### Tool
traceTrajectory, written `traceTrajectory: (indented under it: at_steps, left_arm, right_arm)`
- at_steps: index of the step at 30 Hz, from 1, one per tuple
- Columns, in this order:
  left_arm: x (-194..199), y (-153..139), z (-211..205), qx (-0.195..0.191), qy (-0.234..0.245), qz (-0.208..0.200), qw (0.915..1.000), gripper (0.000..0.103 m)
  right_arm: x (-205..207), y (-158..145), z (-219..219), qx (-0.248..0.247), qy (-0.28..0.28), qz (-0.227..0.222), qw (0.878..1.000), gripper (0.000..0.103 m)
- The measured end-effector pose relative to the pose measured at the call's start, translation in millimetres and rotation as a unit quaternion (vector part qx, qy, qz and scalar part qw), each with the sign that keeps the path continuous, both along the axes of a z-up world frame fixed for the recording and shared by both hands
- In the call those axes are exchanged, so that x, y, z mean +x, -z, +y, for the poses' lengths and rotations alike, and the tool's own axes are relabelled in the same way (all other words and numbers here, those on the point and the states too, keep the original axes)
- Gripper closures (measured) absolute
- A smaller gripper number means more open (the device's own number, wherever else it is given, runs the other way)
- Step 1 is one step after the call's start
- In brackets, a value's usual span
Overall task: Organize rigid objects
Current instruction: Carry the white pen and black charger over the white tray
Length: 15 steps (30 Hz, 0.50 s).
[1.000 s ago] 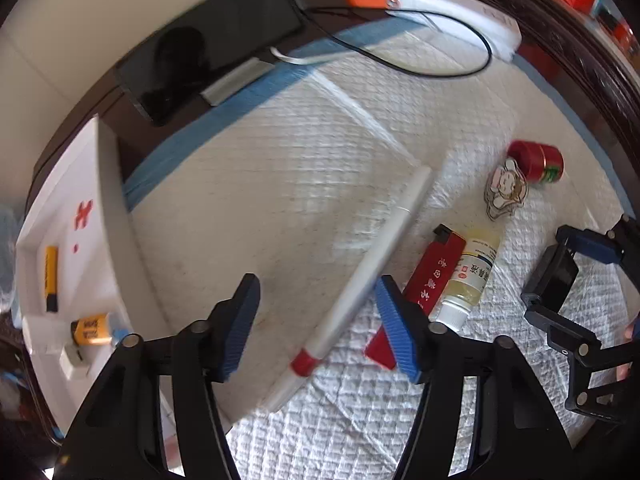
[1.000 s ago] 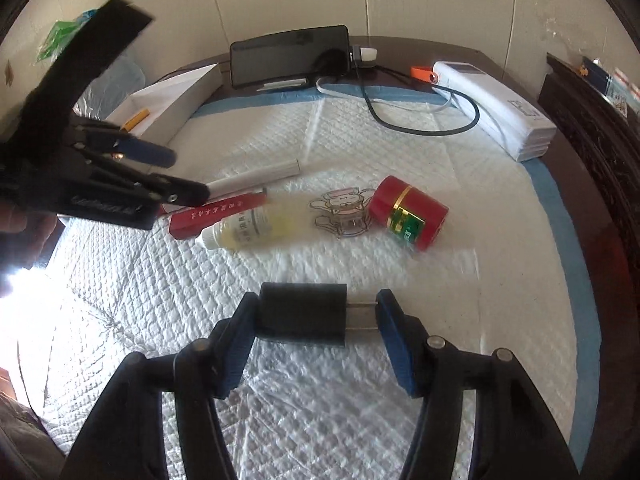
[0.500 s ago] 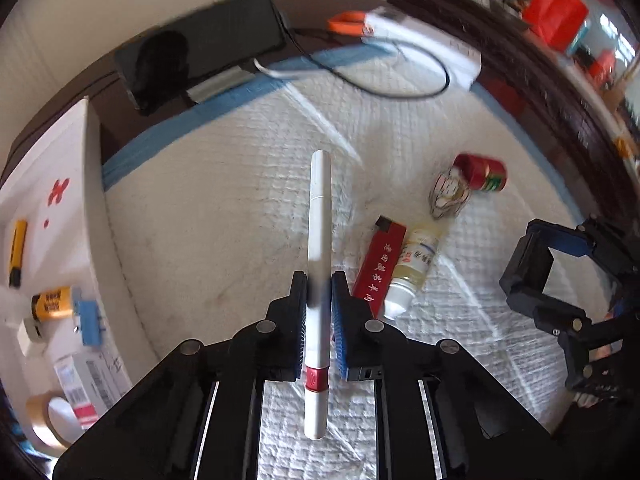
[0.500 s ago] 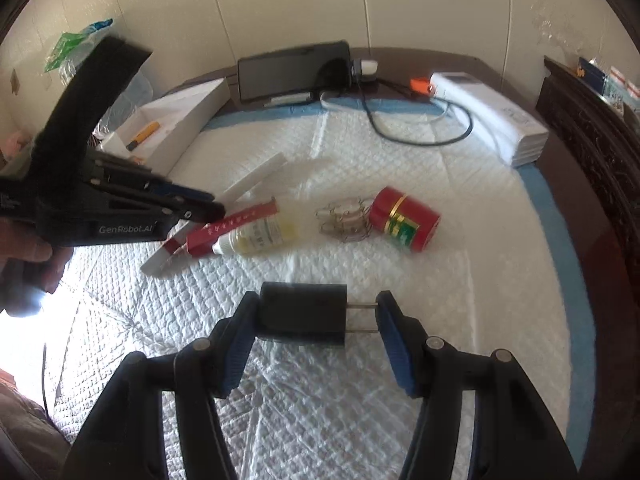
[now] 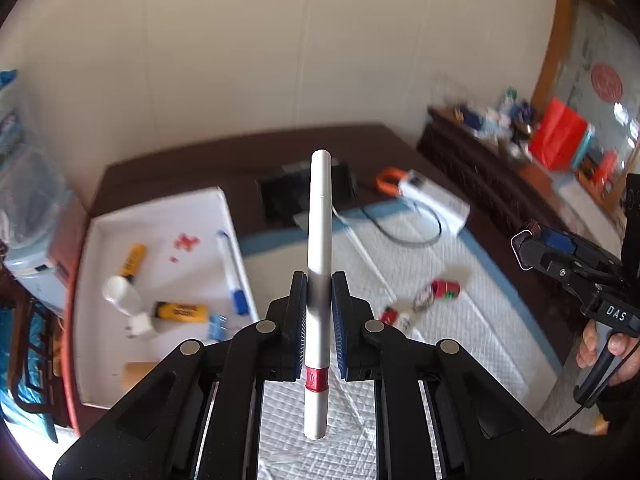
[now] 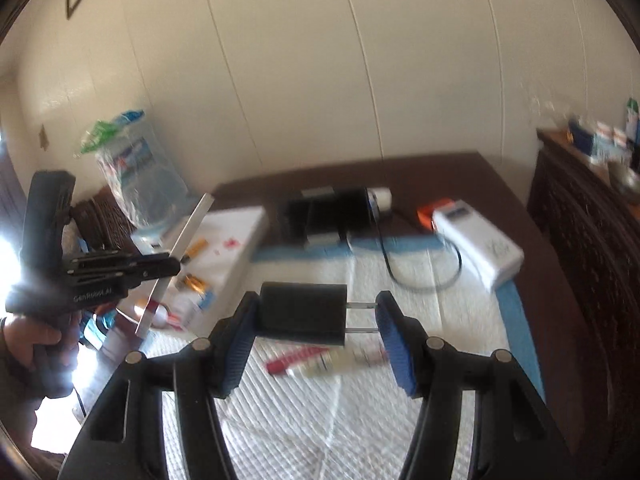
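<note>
My left gripper [image 5: 319, 312] is shut on a long white pen [image 5: 320, 216] with a red band, held upright well above the white quilted mat [image 5: 460, 320]. In the right wrist view that gripper [image 6: 168, 270] and its pen [image 6: 188, 236] hang at the left, over the white box. My right gripper [image 6: 316, 324] is shut on a black plug adapter [image 6: 304, 312], its metal prongs against the right pad. The right gripper [image 5: 528, 248] also shows at the right edge of the left wrist view. On the mat lie a red lighter [image 6: 292, 360], a small bottle [image 6: 324, 364] and a red tin [image 5: 446, 290].
A white box [image 5: 168, 216] at the left holds yellow batteries, a blue-capped pen, a white bottle and small parts. At the back lie a black phone [image 6: 328, 212], a black cable and a white device [image 6: 480, 244] with an orange clip. A dark wooden cabinet [image 5: 500, 172] stands at the right.
The left gripper closed on the white pen and lifted it off the mat, turning it upright. The right gripper rose with the plug adapter. Both views now look higher, toward the wall.
</note>
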<state>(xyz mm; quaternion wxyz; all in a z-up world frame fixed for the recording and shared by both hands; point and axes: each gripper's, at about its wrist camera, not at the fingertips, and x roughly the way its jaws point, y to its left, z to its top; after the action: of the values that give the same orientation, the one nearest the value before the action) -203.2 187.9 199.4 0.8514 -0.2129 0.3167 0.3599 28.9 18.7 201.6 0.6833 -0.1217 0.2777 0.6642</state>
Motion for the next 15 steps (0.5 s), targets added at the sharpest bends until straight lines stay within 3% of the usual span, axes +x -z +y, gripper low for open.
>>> traceTrajectory:
  at_steps: [4,8,11,15]
  left_arm:
    - [-50,-45,-4,0.044,-0.059,-0.032,0.9968,0.091]
    - [-86,-57,-4,0.078,-0.121,-0.010,0.9895,0.091]
    - [-106,-51,-7,0.072,-0.145,-0.004,0.9867,0.091]
    - [-124,-42,-10,0.070,-0.160,0.003,0.9846,0.091]
  right_arm:
    - [-19,-49,6,0.061,-0.027,-0.010,0.998,0.044]
    - [-35,-89,15,0.119,-0.047,0.001,0.992,0.044]
    - [-52,-98,24,0.139,-0.068,0.022,0.988,0.044]
    - [-81,-89,39,0.124,-0.101,0.034,0.987,0.044]
